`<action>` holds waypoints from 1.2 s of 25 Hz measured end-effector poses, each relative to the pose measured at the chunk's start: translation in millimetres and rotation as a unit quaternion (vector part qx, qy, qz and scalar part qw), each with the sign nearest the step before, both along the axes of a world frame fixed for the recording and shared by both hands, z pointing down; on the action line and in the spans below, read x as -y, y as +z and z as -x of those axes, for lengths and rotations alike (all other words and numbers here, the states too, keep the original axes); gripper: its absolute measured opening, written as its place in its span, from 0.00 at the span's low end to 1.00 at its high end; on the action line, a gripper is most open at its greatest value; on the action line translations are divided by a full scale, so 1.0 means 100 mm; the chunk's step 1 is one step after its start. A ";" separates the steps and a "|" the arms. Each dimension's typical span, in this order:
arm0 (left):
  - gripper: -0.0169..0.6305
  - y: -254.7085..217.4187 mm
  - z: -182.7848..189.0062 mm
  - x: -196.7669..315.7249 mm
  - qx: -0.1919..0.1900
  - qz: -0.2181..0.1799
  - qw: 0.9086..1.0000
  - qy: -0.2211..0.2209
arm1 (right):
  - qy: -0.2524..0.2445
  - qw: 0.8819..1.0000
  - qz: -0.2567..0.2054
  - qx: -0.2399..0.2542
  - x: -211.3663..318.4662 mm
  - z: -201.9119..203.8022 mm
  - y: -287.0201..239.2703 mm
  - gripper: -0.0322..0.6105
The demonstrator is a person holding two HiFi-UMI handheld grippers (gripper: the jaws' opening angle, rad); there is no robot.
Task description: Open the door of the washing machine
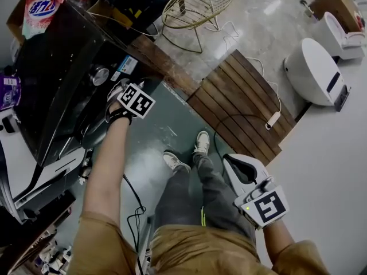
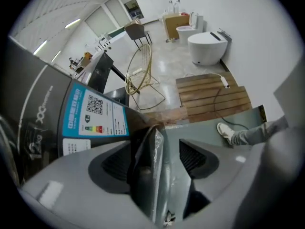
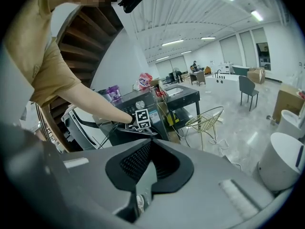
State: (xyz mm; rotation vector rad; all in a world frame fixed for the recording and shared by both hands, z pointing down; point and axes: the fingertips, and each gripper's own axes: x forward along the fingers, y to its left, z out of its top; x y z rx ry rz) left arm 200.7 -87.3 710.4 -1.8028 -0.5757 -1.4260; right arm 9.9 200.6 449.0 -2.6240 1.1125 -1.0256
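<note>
The dark washing machine stands at the left of the head view, its front door below the control knob. My left gripper reaches steeply down at the door's upper rim. In the left gripper view the door's thin silvery edge stands between the jaws of the left gripper, close to the left pad, with a gap showing to the right pad. My right gripper hangs low at the right, away from the machine, and the right gripper has its jaws together with nothing in them.
A detergent bag lies on the machine's top. A gold wire chair, a wooden slat mat with a cable and plug strip, and a white toilet are to the right. My shoes stand on the green floor.
</note>
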 end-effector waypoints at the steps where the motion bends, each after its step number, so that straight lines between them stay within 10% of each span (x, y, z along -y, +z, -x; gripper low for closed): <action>1: 0.59 0.04 -0.02 0.01 0.010 -0.010 1.000 0.003 | 0.001 1.000 -0.001 0.002 -0.01 -0.01 0.03 0.06; 12: 0.45 0.47 -0.02 0.35 0.116 -0.148 0.981 0.049 | 0.030 0.999 -0.014 0.020 -0.07 -0.09 0.21 0.06; 17: 0.32 0.50 -0.13 0.42 0.098 -0.203 0.973 0.056 | 0.040 0.998 -0.023 0.033 -0.04 -0.05 0.28 0.06; 30: 0.29 0.52 -0.09 0.30 0.136 -0.165 0.976 0.047 | 0.022 0.998 -0.042 0.050 0.16 0.09 0.43 0.06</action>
